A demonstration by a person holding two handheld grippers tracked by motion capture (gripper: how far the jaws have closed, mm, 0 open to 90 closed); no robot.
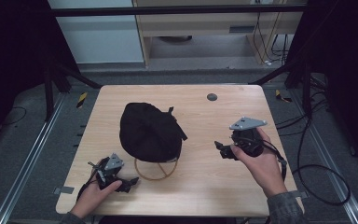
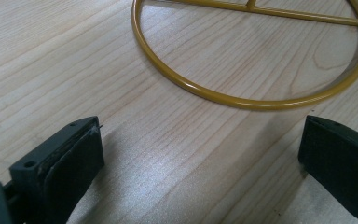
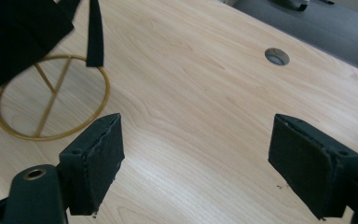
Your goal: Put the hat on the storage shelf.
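Note:
A black cap (image 1: 149, 131) sits on a stand with a yellow ring base (image 1: 156, 171) in the middle of the wooden table (image 1: 200, 186). My left gripper (image 1: 127, 183) rests low at the table's front left, jaws wide apart with bare wood between them; the ring base (image 2: 242, 100) lies just beyond its fingertips. My right gripper (image 1: 220, 149) hovers to the right of the cap, open, nothing between its pads (image 3: 98, 158). From it I see the cap's edge (image 3: 14, 32), a hanging black strap (image 3: 94, 32) and the ring base (image 3: 51, 102).
A round grey cable hole (image 1: 211, 97) is set in the table's far side, also visible as the hole (image 3: 277, 56). Metal frame rails run along both sides, and black cables (image 1: 317, 182) lie on the floor at the right.

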